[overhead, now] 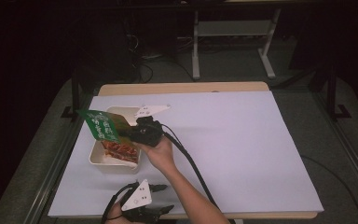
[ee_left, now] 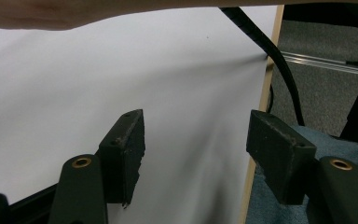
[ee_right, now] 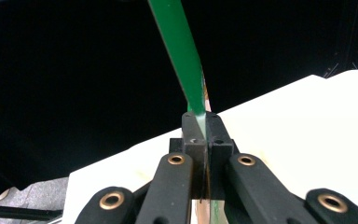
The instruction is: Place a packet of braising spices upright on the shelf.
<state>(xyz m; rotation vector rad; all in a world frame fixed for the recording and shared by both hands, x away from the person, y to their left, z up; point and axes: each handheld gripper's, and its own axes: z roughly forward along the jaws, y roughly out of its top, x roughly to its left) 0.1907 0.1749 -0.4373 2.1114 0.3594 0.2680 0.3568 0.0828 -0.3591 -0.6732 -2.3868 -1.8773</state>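
Pinching pressure matters most here: the right gripper (ee_right: 200,122) has its jaws pressed together on the edge of the green snack packet (overhead: 101,125), and I judge it should keep that clamp firm while tipping slowly so the reddish food falls inside the cream lunch box (overhead: 103,159). Held tilted above the box's left half, the packet juts leftward from the jaws. Nearer the counter (overhead: 242,140) edge, the left gripper (ee_left: 193,149) rests spread and empty.
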